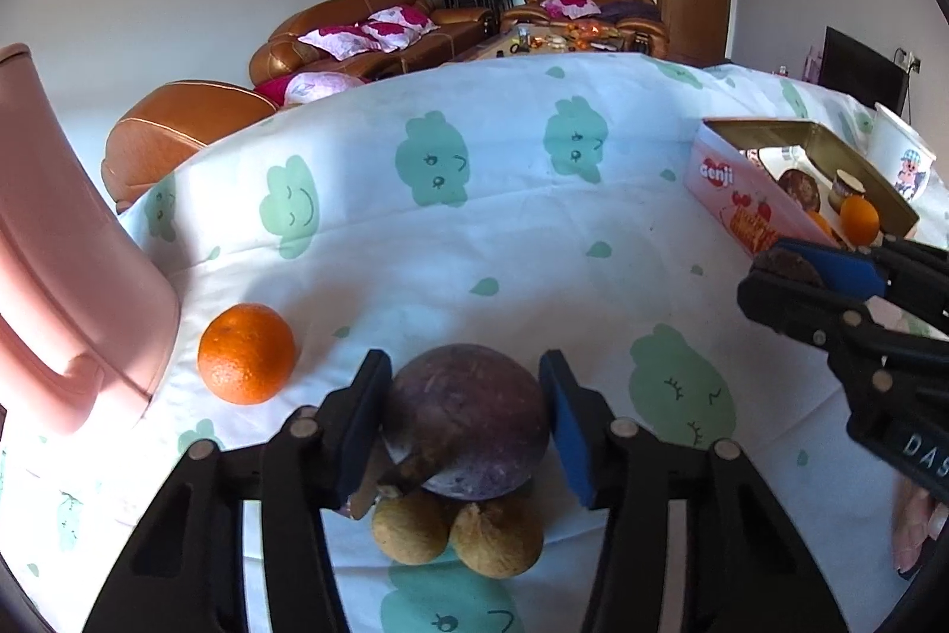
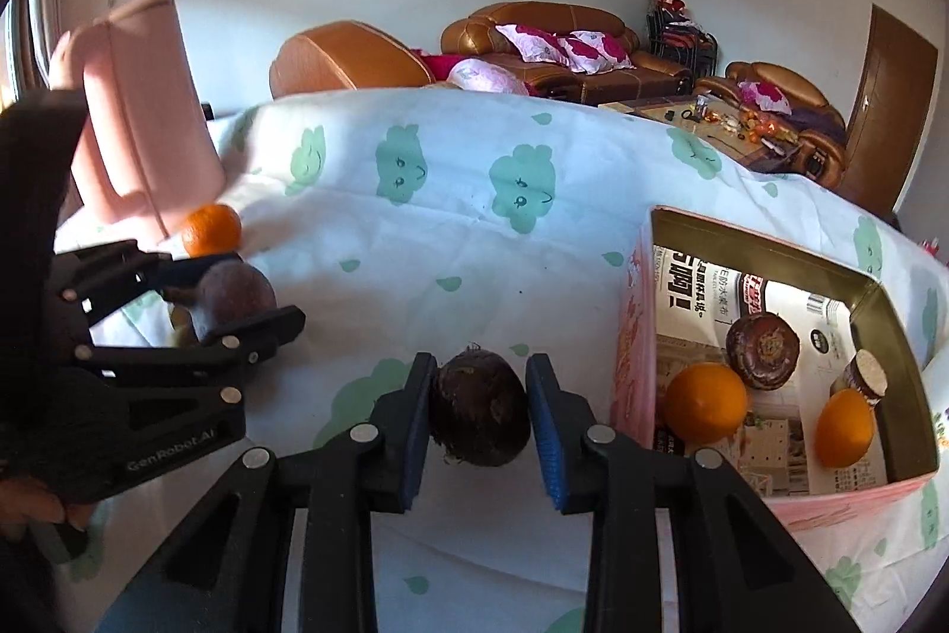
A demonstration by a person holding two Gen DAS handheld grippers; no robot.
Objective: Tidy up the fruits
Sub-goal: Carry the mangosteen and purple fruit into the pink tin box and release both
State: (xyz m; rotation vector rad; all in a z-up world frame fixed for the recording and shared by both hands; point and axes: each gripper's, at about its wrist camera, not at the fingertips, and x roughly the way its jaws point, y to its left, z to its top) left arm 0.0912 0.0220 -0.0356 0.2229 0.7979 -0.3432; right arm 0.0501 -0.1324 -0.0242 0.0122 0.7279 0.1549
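Note:
My left gripper (image 1: 465, 413) is shut on a round purple-brown fruit (image 1: 465, 419), held above two small tan fruits (image 1: 457, 538) on the cloth; the gripper also shows in the right wrist view (image 2: 237, 301). An orange (image 1: 246, 354) lies left of it. My right gripper (image 2: 480, 410) is shut on a dark brown fruit (image 2: 479, 413), left of the open pink tin box (image 2: 631, 336). The box holds two oranges (image 2: 706, 410), a dark fruit (image 2: 762, 351) and a small jar (image 2: 866, 375). The right gripper shows at right in the left wrist view (image 1: 789, 271).
A pink plastic container (image 1: 65, 277) stands at the table's left edge. A white cup (image 1: 901, 158) stands behind the box. The table is covered by a white cloth with green prints (image 1: 474, 218). Sofas and a coffee table lie beyond.

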